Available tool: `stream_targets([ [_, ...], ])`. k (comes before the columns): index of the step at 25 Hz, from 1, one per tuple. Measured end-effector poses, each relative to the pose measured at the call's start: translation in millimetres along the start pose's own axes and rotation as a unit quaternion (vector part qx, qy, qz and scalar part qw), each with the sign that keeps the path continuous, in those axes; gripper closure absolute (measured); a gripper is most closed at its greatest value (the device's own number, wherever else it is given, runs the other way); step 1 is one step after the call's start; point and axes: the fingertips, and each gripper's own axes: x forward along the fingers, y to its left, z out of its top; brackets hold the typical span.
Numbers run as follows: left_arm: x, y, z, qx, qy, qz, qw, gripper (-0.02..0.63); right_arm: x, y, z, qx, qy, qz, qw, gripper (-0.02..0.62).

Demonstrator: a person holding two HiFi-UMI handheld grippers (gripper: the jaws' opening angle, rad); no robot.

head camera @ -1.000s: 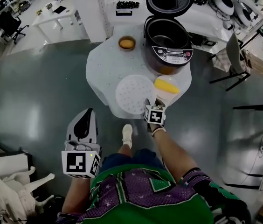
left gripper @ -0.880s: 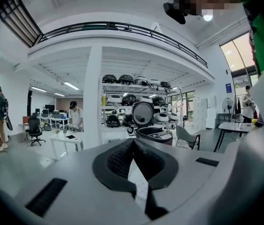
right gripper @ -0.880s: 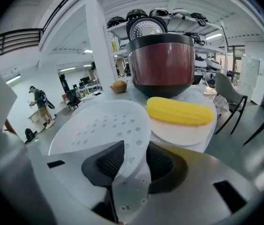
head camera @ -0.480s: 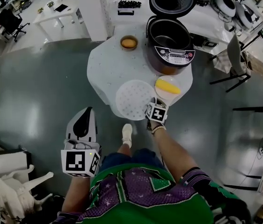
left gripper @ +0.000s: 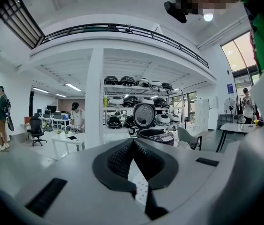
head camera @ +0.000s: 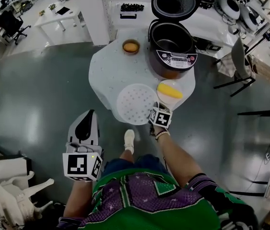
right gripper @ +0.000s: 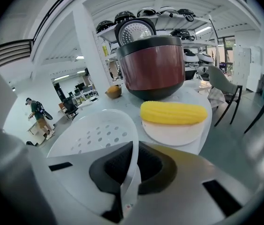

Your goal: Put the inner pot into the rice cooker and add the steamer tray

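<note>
1. The left gripper [head camera: 90, 115] sits in the lower left of the head view, well apart from the table. In the left gripper view [left gripper: 133, 149] its jaws are pressed together with nothing between them. It appears to take no part in the current step.
2. A small brown bowl with orange contents [head camera: 130, 46] stands at upper centre, on the far side of the round white table [head camera: 104, 75].
3. The white round perforated plastic steamer tray [head camera: 136, 103] lies at the table's near edge, in the middle of the frame. It is not in the cooker yet.
4. The right gripper [head camera: 154, 108] is just right of the tray. In the right gripper view [right gripper: 131, 168] its jaws are closed on the tray's [right gripper: 94, 135] thin rim, with the black pads [right gripper: 111, 165] pinching the white wall. I cannot tell whether the held side has left the table.
5. A yellow corn cob [head camera: 169, 90] on a round white plate [right gripper: 169, 134] sits just beside the tray, between it and the cooker.
6. The dark red rice cooker [head camera: 173, 56] stands at upper right with its black lid raised. A dark inner pot [head camera: 169, 37] looks already seated inside, so the first half seems done. Left to do, by my judgement: lift the tray, carry it past the corn, and set it into the pot.
</note>
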Motion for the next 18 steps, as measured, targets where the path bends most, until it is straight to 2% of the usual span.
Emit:
stream_targets([
  [5,5,-6,8,-0.005,-0.011,-0.008,0.9999,0.584,-21,0,5,0.007,0.004,0.015,1.0,0.598],
  [13,20,-22,46,0.0,-0.042,-0.027,0.9988,0.584,-61,-8,44,0.004,-0.005,0.028,1.0,0.597],
  [18,33,-36,55,0.0,-0.043,-0.041,0.9982,0.584,-84,-12,69,0.012,-0.005,0.046,0.999,0.584],
])
